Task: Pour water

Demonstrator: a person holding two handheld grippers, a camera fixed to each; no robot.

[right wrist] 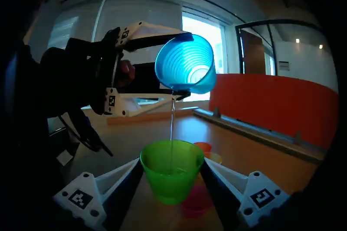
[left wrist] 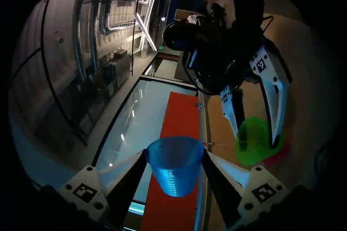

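My left gripper (left wrist: 175, 161) is shut on a translucent blue cup (left wrist: 175, 172). In the right gripper view that left gripper (right wrist: 188, 65) holds the blue cup (right wrist: 186, 64) tipped over, mouth toward the camera. A thin stream of water (right wrist: 172, 118) runs from its lip down into a green cup (right wrist: 172, 174). My right gripper (right wrist: 172, 166) is shut on this green cup, upright just above the table, with a little water in it. In the left gripper view the right gripper (left wrist: 256, 141) and the green cup (left wrist: 251, 138) sit below and to the right.
A wooden table (right wrist: 251, 157) lies under the cups. Small orange (right wrist: 202, 146), yellow (right wrist: 215, 157) and pink cups (right wrist: 197, 200) stand close around the green one. An orange partition (right wrist: 277, 101) with a metal rail (right wrist: 251, 129) borders the table's far side. A person's dark sleeve (right wrist: 65, 83) is at the left.
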